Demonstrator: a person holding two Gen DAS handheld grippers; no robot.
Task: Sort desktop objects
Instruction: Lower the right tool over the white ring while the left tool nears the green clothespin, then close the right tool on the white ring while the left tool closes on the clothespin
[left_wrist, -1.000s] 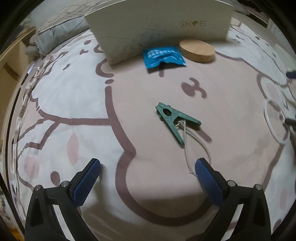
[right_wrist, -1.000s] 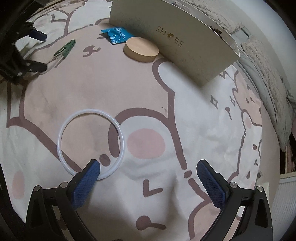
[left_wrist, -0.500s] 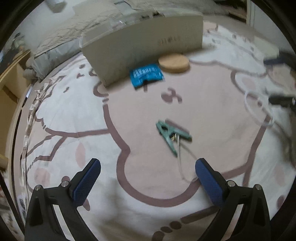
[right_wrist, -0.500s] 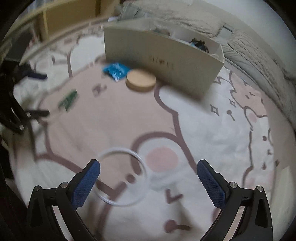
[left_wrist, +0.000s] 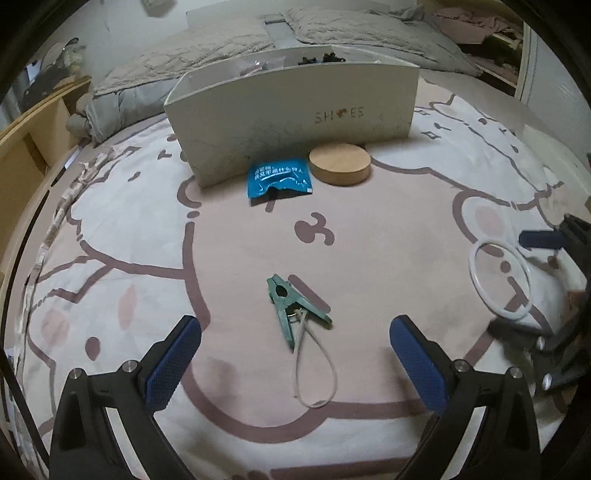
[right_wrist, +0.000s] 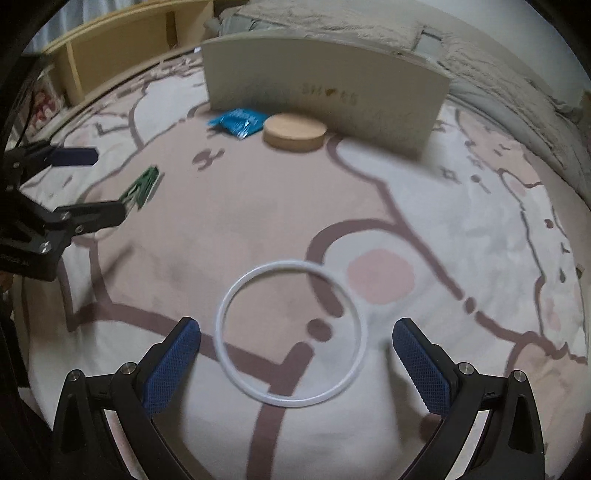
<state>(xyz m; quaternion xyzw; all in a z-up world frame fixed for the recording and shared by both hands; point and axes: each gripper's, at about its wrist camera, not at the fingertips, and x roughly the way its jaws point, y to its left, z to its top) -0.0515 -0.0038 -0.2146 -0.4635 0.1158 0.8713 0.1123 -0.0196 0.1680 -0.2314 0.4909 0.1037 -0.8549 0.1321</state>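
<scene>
A green clothes peg (left_wrist: 293, 308) with a pale cord loop (left_wrist: 314, 369) lies on the patterned blanket, just ahead of my open left gripper (left_wrist: 293, 360), between its fingers' line and apart from both. A white ring (right_wrist: 291, 334) lies flat ahead of my open right gripper (right_wrist: 295, 363), centred between the blue pads, untouched. The ring (left_wrist: 498, 278) also shows at the right of the left wrist view, and the peg (right_wrist: 142, 186) at the left of the right wrist view. Further back lie a blue sachet (left_wrist: 279, 177) and a round wooden disc (left_wrist: 340, 164).
A cream box marked SHOES (left_wrist: 295, 118) stands behind the sachet and disc, with dark items inside. Grey bedding (left_wrist: 221, 55) is piled beyond it. A wooden shelf (right_wrist: 122, 62) runs along the left. The left gripper (right_wrist: 74, 184) appears in the right wrist view.
Both grippers have pulled back and levelled out, so the box and bedding show more fully. The ring now sits centred between the right fingers instead of left. Nothing was picked up.
</scene>
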